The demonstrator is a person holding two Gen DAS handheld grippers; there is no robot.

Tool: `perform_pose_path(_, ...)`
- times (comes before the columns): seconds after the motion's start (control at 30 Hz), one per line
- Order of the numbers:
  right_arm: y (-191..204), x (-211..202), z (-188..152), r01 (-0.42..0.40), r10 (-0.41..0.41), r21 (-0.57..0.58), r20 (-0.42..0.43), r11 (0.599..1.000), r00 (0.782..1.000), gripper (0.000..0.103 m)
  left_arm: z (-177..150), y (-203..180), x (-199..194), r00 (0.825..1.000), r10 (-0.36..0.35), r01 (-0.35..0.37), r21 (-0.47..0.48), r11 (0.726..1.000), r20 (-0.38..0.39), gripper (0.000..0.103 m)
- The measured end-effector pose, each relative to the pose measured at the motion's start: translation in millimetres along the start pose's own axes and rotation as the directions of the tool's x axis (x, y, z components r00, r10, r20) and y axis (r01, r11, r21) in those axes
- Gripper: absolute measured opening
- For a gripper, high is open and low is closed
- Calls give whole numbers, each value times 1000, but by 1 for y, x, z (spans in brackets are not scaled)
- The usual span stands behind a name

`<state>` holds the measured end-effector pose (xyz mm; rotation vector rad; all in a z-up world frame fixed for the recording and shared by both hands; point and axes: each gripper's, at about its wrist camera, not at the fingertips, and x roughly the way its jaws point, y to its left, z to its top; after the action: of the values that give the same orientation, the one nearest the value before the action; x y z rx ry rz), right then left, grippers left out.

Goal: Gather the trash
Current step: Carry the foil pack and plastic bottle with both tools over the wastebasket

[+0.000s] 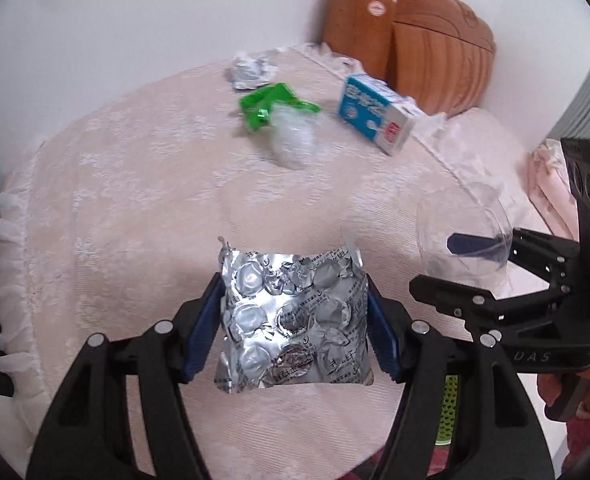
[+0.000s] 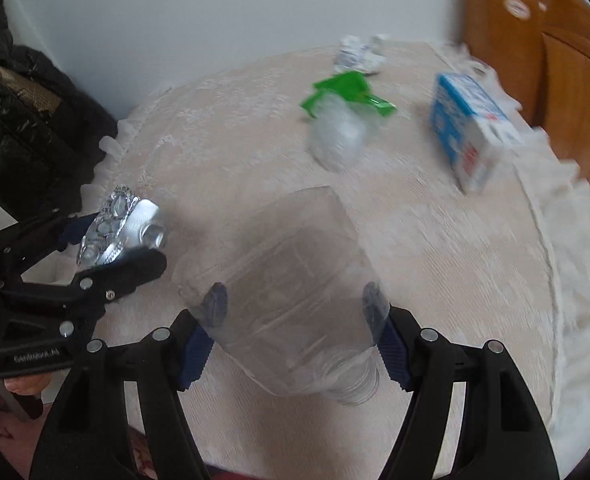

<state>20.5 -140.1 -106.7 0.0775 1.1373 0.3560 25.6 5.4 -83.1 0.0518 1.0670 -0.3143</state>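
Round table w/ pale pink lace cloth (image 1: 135, 208), white wall behind, carved wooden chair back (image 1: 423, 40) at the far edge.

Left gripper (image 1: 295, 316): clenched on a crumpled silver foil blister pack (image 1: 291, 320), blue pads pressing both side edges; pack is lifted clear of the cloth. Right gripper (image 2: 295, 320): grasping a clear, cut-open plastic bottle (image 2: 291, 292) across its body, neck end toward the camera, open cut end pointing away; pads bear on the walls. Both items are held near each other over the near half of the table.

Remaining trash, all on the cloth at the far side:
- clear crumpled plastic wrap (image 1: 293, 140), touching a green foil wrapper (image 1: 271, 102);
- crumpled white-and-silver paper ball (image 1: 249, 70), just behind the green wrapper;
- blue-and-white milk carton (image 1: 379, 114) lying on its side near the chair.

No bin is in either view; a green perforated object (image 1: 449, 408) shows below the table edge, identity unclear.

Risks, as judged:
- Bottle wall is thin and springy; it may buckle or squirm out of the pads, esp. if swung fast.
- Blister pack is gripped edge-on; foil could fold and slip.
- Grippers are close; a crossing move could knock one load loose.
- Views are blurred, so the drop point needs confirming first.
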Motion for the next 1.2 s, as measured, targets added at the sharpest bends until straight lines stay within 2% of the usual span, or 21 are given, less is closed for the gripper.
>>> perform_pose_path(0.17,-49,-53,-78,103,-106,190,10,976,994,71,-9,-79,1,994,-103,106,144,984,-27,63)
perform_pose_path(0.27,-75,-78,-124,142,-155,310,18,940,988,71,-17,-121,1,987,-153,161,216,963,-53,63)
perform_pose_path(0.37,-93,-92,-153,161,-185,386,23,908,983,71,-25,-155,2,980,-181,196,278,940,-80,63)
perform_pose_path(0.57,-114,-114,-184,169,-214,468,45,868,976,71,-40,-199,3,972,-205,232,364,902,-112,63)
perform_pose_path(0.93,-142,-136,-221,201,-254,528,28,825,967,71,-67,-243,9,969,-190,240,416,877,-159,63)
perform_pose_path(1.03,-154,-146,-237,225,-280,558,14,799,960,71,-79,-265,22,967,-165,238,469,850,-192,63)
perform_pose_path(1.2,-180,-160,-274,252,-304,622,-23,742,952,71,-112,-311,61,943,-144,293,543,787,-299,63)
